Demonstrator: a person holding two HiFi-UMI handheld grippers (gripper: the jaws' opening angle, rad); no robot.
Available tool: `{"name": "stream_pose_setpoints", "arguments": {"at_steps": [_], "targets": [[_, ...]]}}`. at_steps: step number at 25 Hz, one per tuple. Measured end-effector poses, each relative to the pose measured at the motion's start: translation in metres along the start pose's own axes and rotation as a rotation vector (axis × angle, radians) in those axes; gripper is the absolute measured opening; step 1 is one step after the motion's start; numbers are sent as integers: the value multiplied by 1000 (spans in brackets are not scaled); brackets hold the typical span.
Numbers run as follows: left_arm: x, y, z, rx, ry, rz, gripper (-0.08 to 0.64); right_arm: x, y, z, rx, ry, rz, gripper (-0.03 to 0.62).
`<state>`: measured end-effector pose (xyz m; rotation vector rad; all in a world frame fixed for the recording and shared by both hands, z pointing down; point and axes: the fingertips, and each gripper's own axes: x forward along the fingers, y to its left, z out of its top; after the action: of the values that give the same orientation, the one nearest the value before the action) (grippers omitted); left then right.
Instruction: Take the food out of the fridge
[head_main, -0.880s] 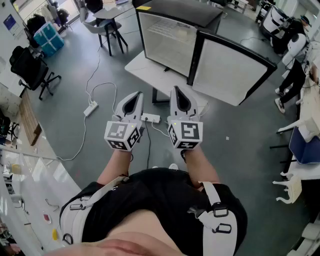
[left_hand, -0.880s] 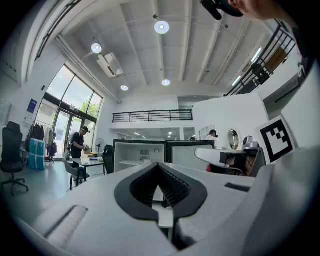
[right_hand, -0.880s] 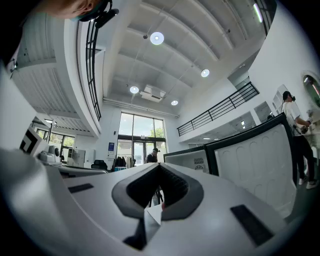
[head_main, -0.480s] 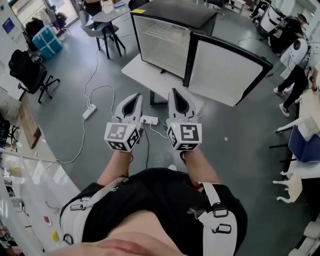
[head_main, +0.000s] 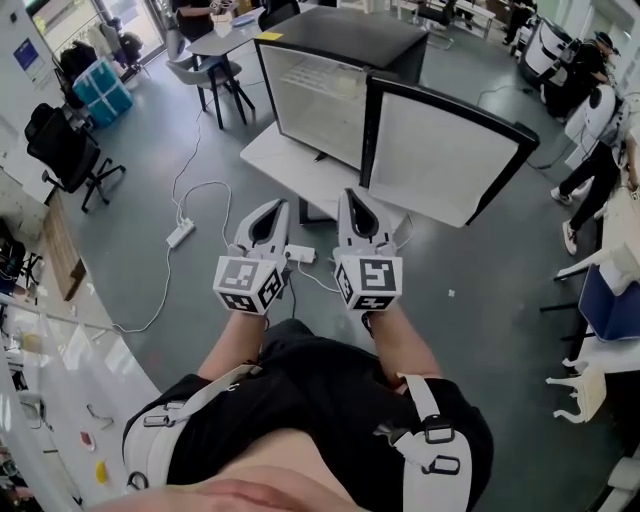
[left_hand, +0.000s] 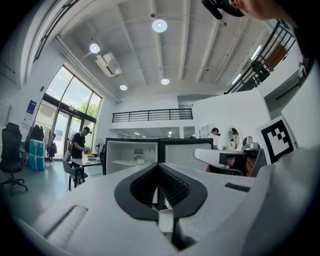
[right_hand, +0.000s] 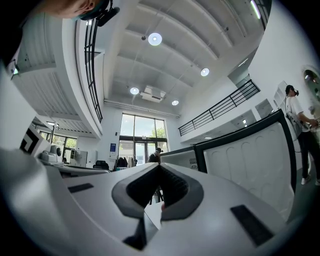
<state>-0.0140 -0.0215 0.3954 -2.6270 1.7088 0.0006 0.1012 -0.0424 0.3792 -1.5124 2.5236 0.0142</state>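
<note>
A black fridge (head_main: 322, 90) stands ahead on a low white platform (head_main: 285, 160), its door (head_main: 440, 152) swung open to the right. The white inside shows a shelf; in the left gripper view a small pale thing (left_hand: 138, 159) sits on it, too small to make out. My left gripper (head_main: 275, 207) and right gripper (head_main: 352, 195) are held side by side in front of my body, short of the platform, pointing at the fridge. Both are shut with nothing between the jaws. Through the left gripper (left_hand: 159, 165) I see the fridge (left_hand: 131, 156); past the right gripper (right_hand: 160, 166) the door (right_hand: 245, 160).
Two power strips (head_main: 181, 234) (head_main: 300, 255) and white cables lie on the grey floor before the platform. An office chair (head_main: 70, 150) and blue crates (head_main: 100, 85) stand at left, a table (head_main: 225, 38) with a person behind the fridge, more people at right (head_main: 600, 125).
The fridge has come lower and nearer in the head view. Both grippers sit a little higher in the picture, still side by side and shut.
</note>
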Motion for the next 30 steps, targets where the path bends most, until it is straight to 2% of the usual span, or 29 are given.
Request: {"name": "stream_pose_setpoints", "arguments": {"at_steps": [9,13,19,30], "targets": [[34,-4,2,14,-7,-14,-6,18,-28,3,5,-20,-3,8],[49,11,-3,7,-12,-22,-6,38,-27,-5,3,-20,4,8],[83,51,-6,-18,-17,-38,-6,85,-39,-12,-15,-28,-35,8],[187,126,3,-30,-23,-195,-6,189,-51,-18,-62,-27,-149,8]]}}
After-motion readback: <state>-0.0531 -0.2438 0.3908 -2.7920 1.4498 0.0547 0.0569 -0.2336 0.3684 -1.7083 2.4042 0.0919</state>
